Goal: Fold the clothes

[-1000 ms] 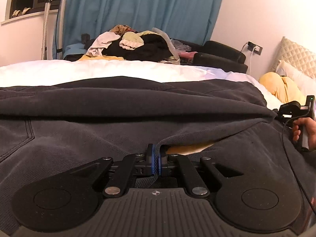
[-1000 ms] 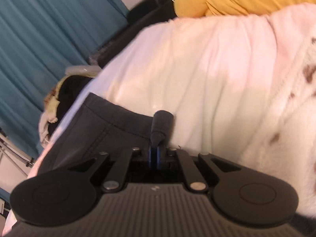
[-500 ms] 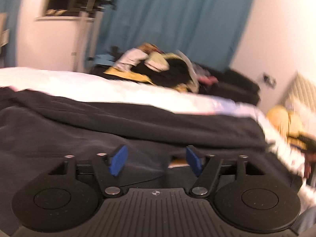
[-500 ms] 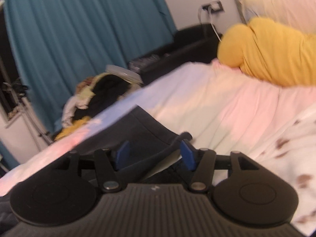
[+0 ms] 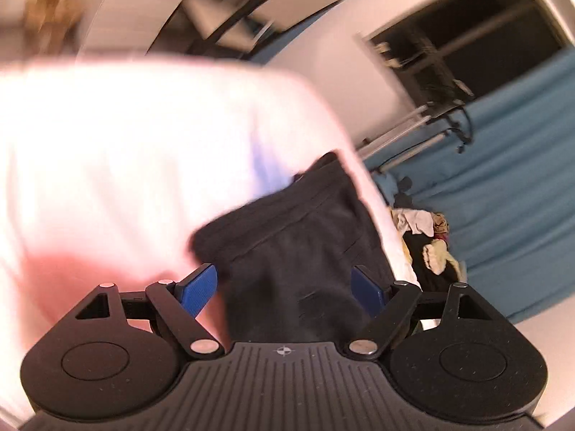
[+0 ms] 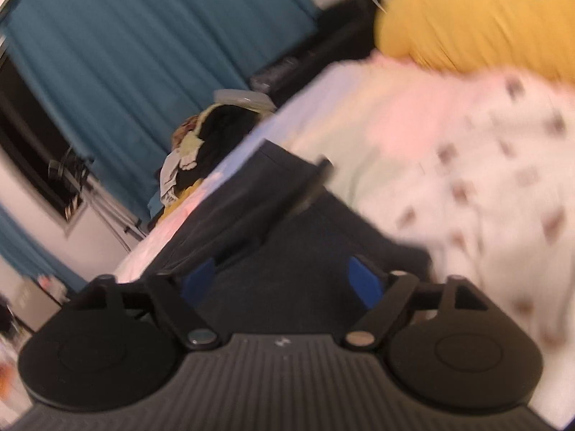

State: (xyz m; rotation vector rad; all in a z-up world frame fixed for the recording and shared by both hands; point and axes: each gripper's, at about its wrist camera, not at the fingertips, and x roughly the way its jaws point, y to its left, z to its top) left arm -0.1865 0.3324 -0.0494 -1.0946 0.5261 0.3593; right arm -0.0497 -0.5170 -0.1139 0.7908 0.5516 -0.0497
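1. Dark charcoal cotton trousers (image 5: 302, 251) lay folded on the white bed sheet (image 5: 125, 161), and in the left wrist view they ran from the gripper up toward the far edge of the bed.
2. The left gripper (image 5: 285, 289) had its jaws spread wide, having just been opening; its blue ribbed pads (image 5: 197, 289) stood on either side of the dark fabric without pressing on it.
3. The left view was tilted and blurred, so the weave and the seams of the trousers were hard to make out.
4. The right gripper (image 6: 282, 280) also had its jaws spread wide, having just been opening; the dark cloth (image 6: 273, 222) lay between and beyond its blue pads (image 6: 364, 282), loose rather than gripped.
5. A narrow dark strip, perhaps a cord or a corner of the garment (image 6: 316, 179), stuck up from the fold in the right view.
6. A white blanket with brown spots (image 6: 485, 179) lay just beside the trousers on that view's right, with a mustard-yellow cushion (image 6: 474, 21) beyond it.
7. A heap of mixed unfolded clothes (image 6: 212, 136) sat past the far side of the bed, in front of a teal curtain (image 6: 143, 43).
8. A dark window (image 5: 478, 32) showed at the upper right of the left wrist view.
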